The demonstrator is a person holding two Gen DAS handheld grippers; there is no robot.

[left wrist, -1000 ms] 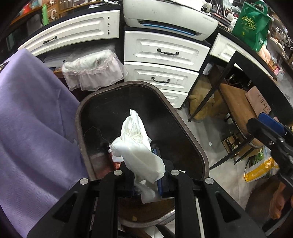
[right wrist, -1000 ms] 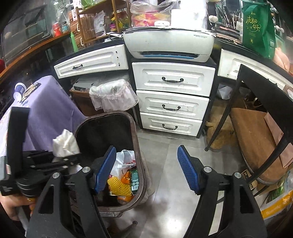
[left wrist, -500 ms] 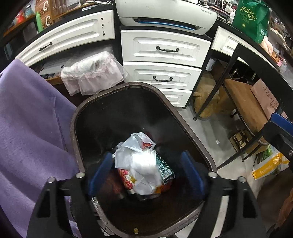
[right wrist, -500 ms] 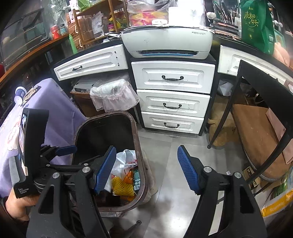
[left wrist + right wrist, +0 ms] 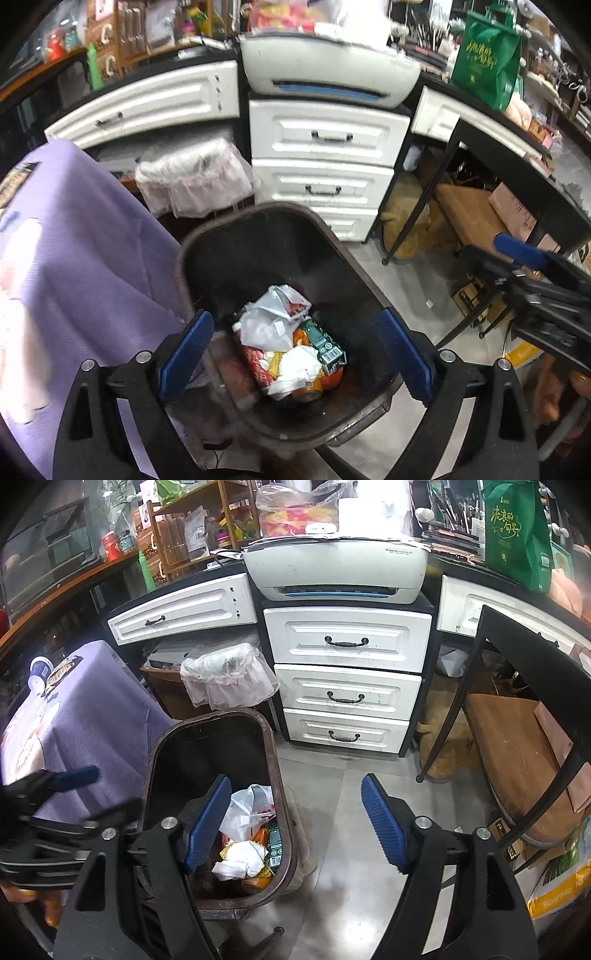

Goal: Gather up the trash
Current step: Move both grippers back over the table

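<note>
The crumpled white tissue lies in the bottom of the brown trash bin, on top of the other rubbish there: a white plastic bag, a green carton and red and orange wrappers. From the right wrist view we see the same tissue in the bin, just below the plastic bag.

Our left gripper hangs above the bin's mouth with its blue pads spread wide, one toward each side wall, and nothing between them. Our right gripper is also wide open and holds nothing; its left pad sits over the bin, its right pad over the grey floor.

A purple cloth hangs just beside the bin on the left. Behind the bin stand white drawers with a printer on top, and a frilled pink cover beside them. A green bag stands on the counter at the right.
</note>
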